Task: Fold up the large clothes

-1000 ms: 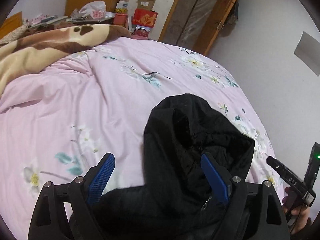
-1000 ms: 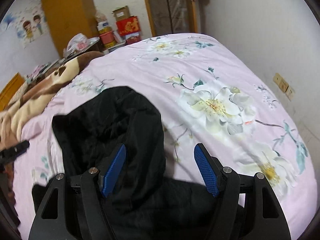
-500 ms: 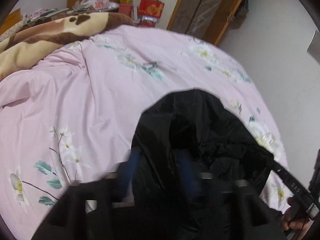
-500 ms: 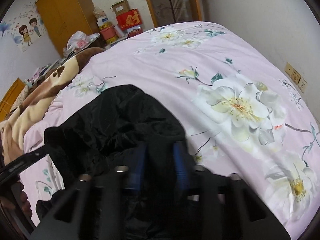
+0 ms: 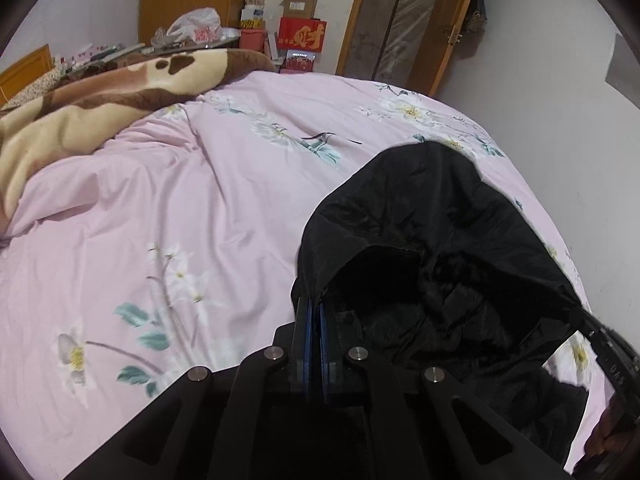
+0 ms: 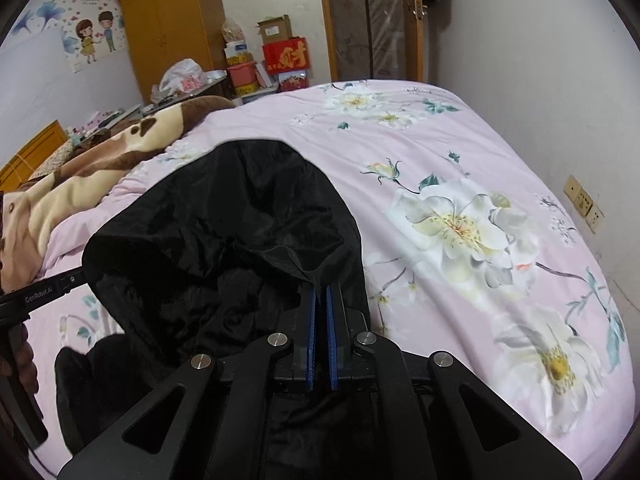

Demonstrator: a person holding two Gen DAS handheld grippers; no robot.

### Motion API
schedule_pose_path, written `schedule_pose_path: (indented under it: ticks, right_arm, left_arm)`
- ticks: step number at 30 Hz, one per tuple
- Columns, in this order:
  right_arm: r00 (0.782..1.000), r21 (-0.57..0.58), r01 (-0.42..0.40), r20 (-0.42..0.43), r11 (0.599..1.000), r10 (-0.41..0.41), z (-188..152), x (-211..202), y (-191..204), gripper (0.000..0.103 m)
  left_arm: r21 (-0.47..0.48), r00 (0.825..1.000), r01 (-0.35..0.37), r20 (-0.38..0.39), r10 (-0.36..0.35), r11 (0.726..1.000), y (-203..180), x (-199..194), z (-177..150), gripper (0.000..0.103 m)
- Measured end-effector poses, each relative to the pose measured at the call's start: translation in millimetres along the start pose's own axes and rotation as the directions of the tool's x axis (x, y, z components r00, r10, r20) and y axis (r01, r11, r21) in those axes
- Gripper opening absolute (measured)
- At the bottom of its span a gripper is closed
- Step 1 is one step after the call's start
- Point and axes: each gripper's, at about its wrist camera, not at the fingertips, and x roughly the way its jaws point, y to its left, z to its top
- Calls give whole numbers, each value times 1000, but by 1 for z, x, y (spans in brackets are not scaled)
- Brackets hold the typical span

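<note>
Black hooded jacket (image 5: 440,240) lies on the pink flowered bed cover (image 5: 160,220), low and to the right in the left wrist view, hood pointing toward 12 o'clock. In the right wrist view the same jacket (image 6: 224,232) sits at about 9 to 10 o'clock from center, bed cover (image 6: 460,152) bare out to 3 o'clock.

Left gripper (image 5: 315,312) has just been closing and now pinches the hood's rim on its left side, blue pads pressed together with a thin bit of black fabric between them. Right gripper (image 6: 321,300) has also just been closing and now clamps the opposite rim of the hood, fabric edge caught at the pad tips. The 2 grips look spread apart across the hood opening, each gripper visible at the edge of the other's view.

Progress, judged from the layout: early. Both grips are set but no fold shows yet; hood is open and puffy, jacket body is bunched under the grippers and mostly hidden. Left to do: likely lift or spread the jacket flat, tuck hood and sleeves, fold the body. Sleeves can't be made out.

Outward: brown and cream blanket (image 5: 80,112) at 10 o'clock, red box (image 5: 303,34) and wardrobe (image 6: 168,24) at 12 o'clock behind the bed.
</note>
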Motion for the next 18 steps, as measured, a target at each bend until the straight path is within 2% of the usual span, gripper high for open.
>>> schedule_pose_path:
  ticks: [4, 9, 14, 18]
  right_arm:
    - [1000, -35, 0, 9, 999, 0, -14, -23, 1, 4]
    - [1000, -53, 11, 11, 999, -10, -38, -52, -2, 4]
    - [1000, -81, 24, -14, 996, -26, -66, -71, -4, 3]
    - [997, -51, 42, -68, 998, -46, -92, -71, -18, 2]
  left_arm:
    - [34, 1000, 6, 12, -6, 999, 7, -23, -19, 3]
    - [31, 1000, 5, 20, -5, 1000, 19, -46, -42, 3]
    - [-30, 1000, 29, 3, -29, 999, 41, -62, -71, 3]
    - [-79, 997, 58, -37, -61, 995, 54, -64, -97, 4]
